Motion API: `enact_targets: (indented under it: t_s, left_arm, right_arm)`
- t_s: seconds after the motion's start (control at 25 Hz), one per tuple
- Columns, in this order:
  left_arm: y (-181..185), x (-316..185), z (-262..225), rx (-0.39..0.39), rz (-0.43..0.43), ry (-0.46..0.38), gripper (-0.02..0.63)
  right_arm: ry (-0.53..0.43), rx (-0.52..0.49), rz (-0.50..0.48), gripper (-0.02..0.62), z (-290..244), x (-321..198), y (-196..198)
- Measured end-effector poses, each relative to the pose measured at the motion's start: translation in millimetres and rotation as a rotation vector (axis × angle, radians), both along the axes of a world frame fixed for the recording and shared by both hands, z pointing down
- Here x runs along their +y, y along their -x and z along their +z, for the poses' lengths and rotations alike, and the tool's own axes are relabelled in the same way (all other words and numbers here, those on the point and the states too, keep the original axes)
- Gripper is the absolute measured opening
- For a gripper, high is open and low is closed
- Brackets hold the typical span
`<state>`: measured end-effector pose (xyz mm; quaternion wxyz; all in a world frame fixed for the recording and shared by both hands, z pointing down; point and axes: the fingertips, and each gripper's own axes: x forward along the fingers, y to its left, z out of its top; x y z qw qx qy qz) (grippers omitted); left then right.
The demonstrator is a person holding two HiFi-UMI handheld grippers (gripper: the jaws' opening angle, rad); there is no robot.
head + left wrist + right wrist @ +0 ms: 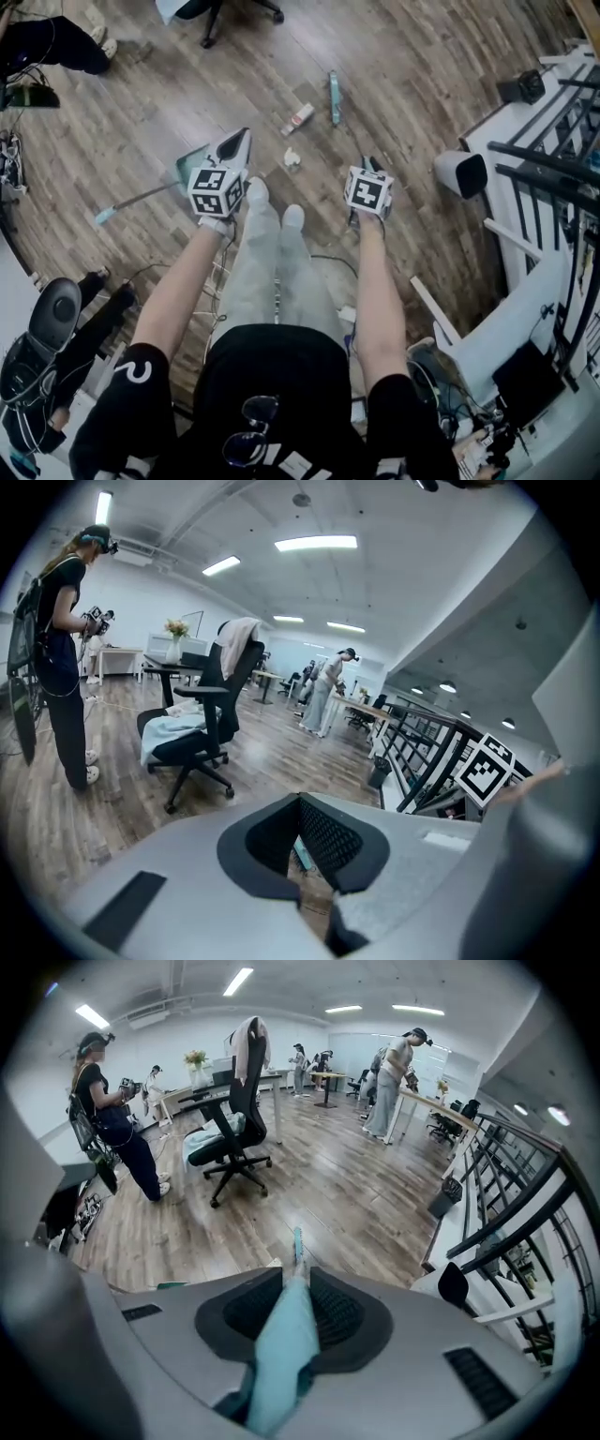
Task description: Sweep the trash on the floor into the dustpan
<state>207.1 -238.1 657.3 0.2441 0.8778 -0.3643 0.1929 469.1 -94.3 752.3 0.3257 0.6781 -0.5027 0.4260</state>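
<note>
Right hand-held gripper (372,167), lower centre-right of the head view: jaws clamped on the teal broom handle (284,1358). In the right gripper view (295,1309) the handle fills the gap between the black pads and runs forward and down to the floor (422,75). The broom's head (334,97) sits on the boards, upper centre of the head view.

Left hand-held gripper (234,145), centre-left of the head view: jaws a narrow slit apart, nothing between them. The left gripper view (305,844) shows only wood floor and a bit of teal through the slit.

Dustpan (192,161): on the floor just left of the left hand-held gripper. Its long handle slants away to the lower left, ending in a teal tip. Cannot tell whether pan and gripper touch.

Trash: small carton (298,117) on the floor, just left of the broom head. Crumpled white paper (292,157) nearer the person's feet, between the two hand-held grippers. Both lie right of the dustpan, apart from it.

Surroundings: black office chair (202,724) with a cloth on the seat, left-centre of both gripper views. Person in dark clothes (56,649) stands at the left edge. Dark railing (525,1213) along the right.
</note>
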Motion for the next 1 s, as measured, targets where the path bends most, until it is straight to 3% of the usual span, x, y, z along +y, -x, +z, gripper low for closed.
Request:
enact_targets:
  t_s: [0.32,0.56,1.0]
  left_arm:
    - [15,-8,23,-0.003,-0.012,0.036,-0.002]
    - [24,-6,31,-0.006,-0.034,0.050,-0.002]
    - [44,32,15,-0.003,-0.081,0.047,-0.002]
  right_arm:
    - [0.069,0.075,-0.140,0.084,29,-18,19]
    - [0.093,0.066,-0.252,0.084,38,-18,43]
    - [0.125,0.085,-0.317,0.084,34,24,68]
